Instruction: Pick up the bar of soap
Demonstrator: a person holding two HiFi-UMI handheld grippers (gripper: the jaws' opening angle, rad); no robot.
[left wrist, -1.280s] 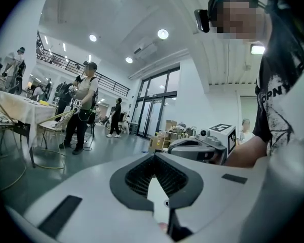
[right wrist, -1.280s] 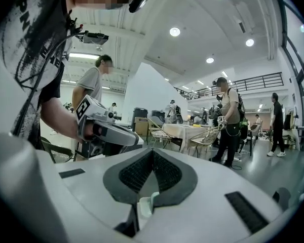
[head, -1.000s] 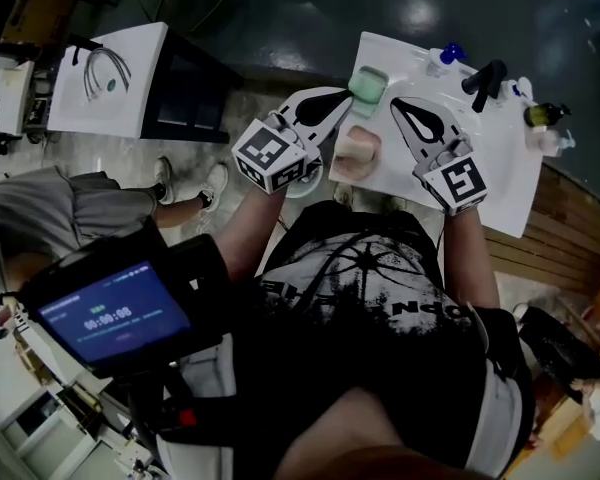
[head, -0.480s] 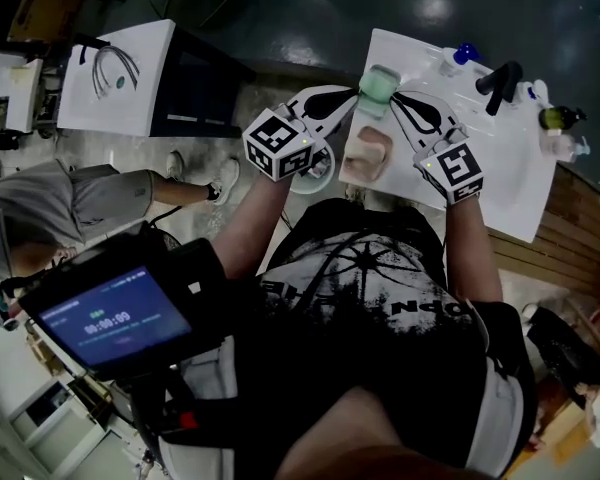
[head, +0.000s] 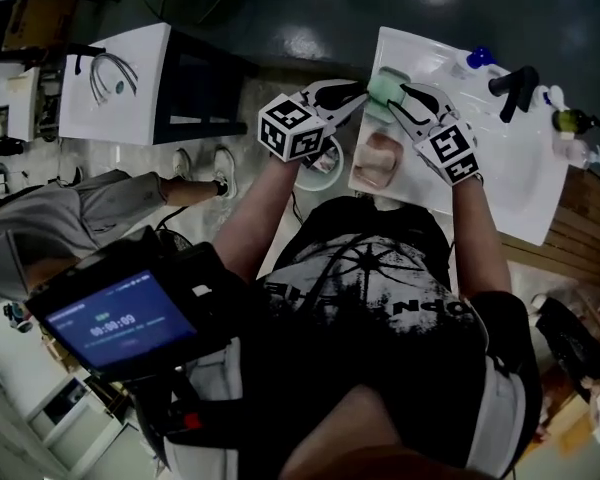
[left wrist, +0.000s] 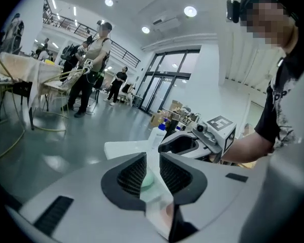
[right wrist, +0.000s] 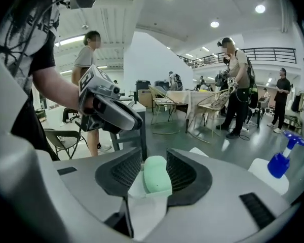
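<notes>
1. Both grippers have come down and swung inward since a second ago. Your left gripper and right gripper now meet tip to tip at the bar of soap, where before they stood apart on either side of it.
2. That pale green bar lies by the left edge of the white counter, just beyond a pinkish object.
3. Your right fingers have just been opening and stand released, with the bar between them. I'd say the pads are not pressing yet, though the view is tight.
4. Your left fingers have also just opened, but only to a narrow slit, with nothing clenched. The bar shows through the gap, beyond the tips.
5. Expect a light, hard, rounded bar — likely slick, and apt to squirt out under a hard pinch.
6. Take it across its short width at mid-length, pads flat on the sides — and close gently.
</notes>
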